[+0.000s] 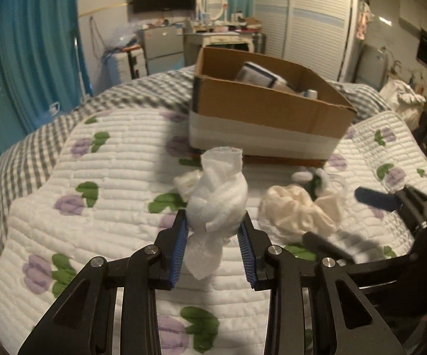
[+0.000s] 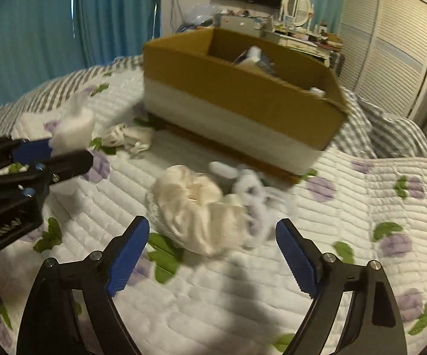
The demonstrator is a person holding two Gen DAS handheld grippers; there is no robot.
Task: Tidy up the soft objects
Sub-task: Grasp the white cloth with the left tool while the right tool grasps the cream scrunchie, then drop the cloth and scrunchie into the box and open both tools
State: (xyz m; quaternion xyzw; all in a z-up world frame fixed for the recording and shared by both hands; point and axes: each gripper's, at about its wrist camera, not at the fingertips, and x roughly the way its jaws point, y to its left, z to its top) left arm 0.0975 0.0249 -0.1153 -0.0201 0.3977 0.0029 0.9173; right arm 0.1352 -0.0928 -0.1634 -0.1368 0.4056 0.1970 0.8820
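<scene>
My left gripper (image 1: pixel 215 226) is shut on a white crumpled soft cloth (image 1: pixel 217 198) and holds it above the quilt; it also shows at the left of the right wrist view (image 2: pixel 65 145). My right gripper (image 2: pixel 213 230) is open and empty, just short of a cream crumpled cloth (image 2: pixel 195 207) with a white-and-grey soft item (image 2: pixel 254 195) beside it. A cardboard box (image 1: pixel 269 109) stands behind on the bed, with things inside. The right gripper shows at the right edge of the left wrist view (image 1: pixel 346 219). Another small white cloth (image 2: pixel 127 137) lies near the box.
The bed has a white quilt with purple flowers (image 2: pixel 243 295) and a grey checked blanket (image 1: pixel 35 148) beyond. Blue curtains (image 1: pixel 35 44), a dresser with a mirror (image 1: pixel 213 3) and white wardrobes (image 2: pixel 391 44) stand behind the bed.
</scene>
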